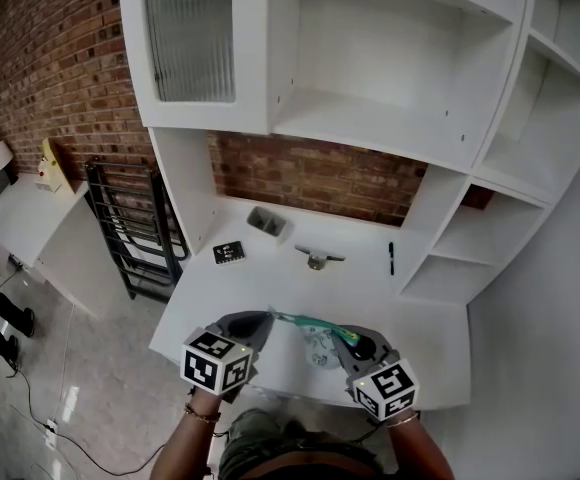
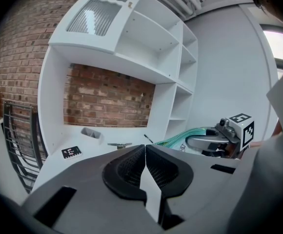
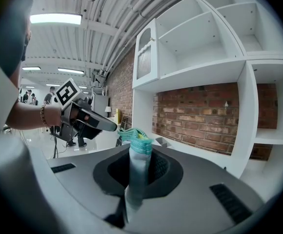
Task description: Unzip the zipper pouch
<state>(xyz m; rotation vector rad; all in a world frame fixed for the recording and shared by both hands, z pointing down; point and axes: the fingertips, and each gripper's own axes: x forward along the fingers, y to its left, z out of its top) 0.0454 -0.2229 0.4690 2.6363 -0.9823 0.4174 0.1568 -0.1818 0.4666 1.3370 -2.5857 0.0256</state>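
The zipper pouch (image 1: 320,348), pale and see-through with a teal zipper (image 1: 300,321), hangs just above the white desk (image 1: 270,288) near its front edge, stretched between both grippers. My right gripper (image 1: 342,336) is shut on the pouch's right end; in the right gripper view the cloth (image 3: 137,179) stands bunched between the jaws with the teal zipper (image 3: 134,134) on top. My left gripper (image 1: 268,317) is shut, its tips meeting the zipper's left end, where the pull sits; the pull itself is hidden. In the left gripper view the jaws (image 2: 145,147) are pressed together.
Further back on the desk lie a black marker card (image 1: 228,252), a small grey tray (image 1: 267,223), a metal piece (image 1: 318,258) and a black pen (image 1: 391,258). White shelves (image 1: 450,238) flank the right side. A black rack (image 1: 130,228) stands left of the desk.
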